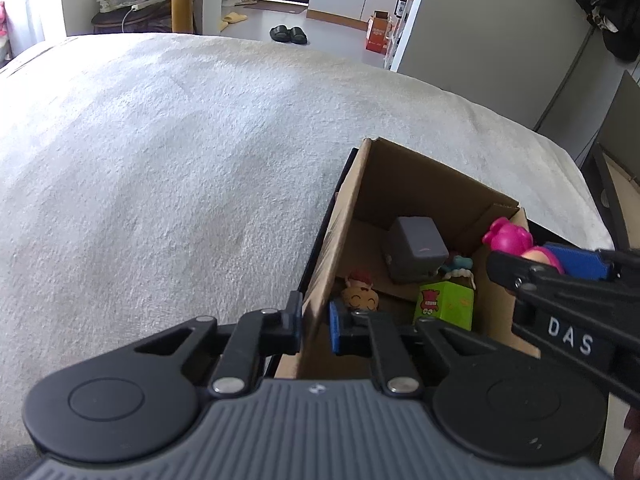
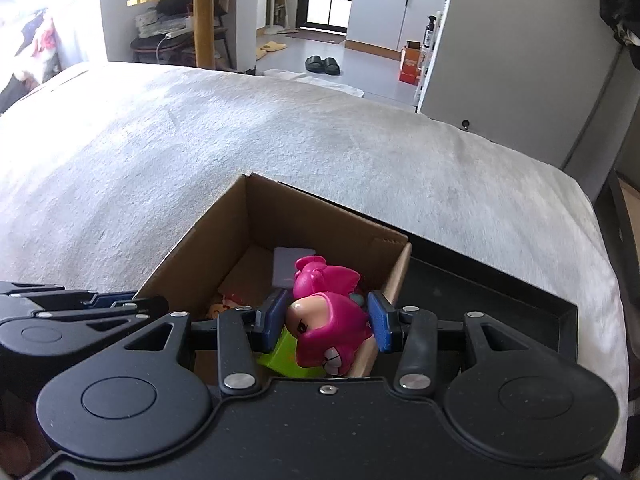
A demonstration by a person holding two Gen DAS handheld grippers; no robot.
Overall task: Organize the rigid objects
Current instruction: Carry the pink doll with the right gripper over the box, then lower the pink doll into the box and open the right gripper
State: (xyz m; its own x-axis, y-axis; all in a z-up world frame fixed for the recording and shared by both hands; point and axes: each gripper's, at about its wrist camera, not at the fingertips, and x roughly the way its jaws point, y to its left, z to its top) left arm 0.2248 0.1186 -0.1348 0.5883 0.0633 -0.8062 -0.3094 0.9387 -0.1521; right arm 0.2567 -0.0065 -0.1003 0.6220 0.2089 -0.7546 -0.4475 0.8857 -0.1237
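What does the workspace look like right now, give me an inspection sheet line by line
Surface: grey-white blanket, with a black tray under the box.
Job's things: cardboard box holding a grey block, green box and orange figure; pink toy above it.
Clutter: nothing seen on the blanket.
Grippers: left gripper clamps the box wall; right gripper grips the pink toy.
Cables: white cord by the far wall.
Surroundings: black slippers, wooden table.

Magenta figure [image 2: 328, 320], lime-green block [image 1: 446, 304], grey case [image 1: 416, 254], brown cardboard box [image 1: 400, 184]
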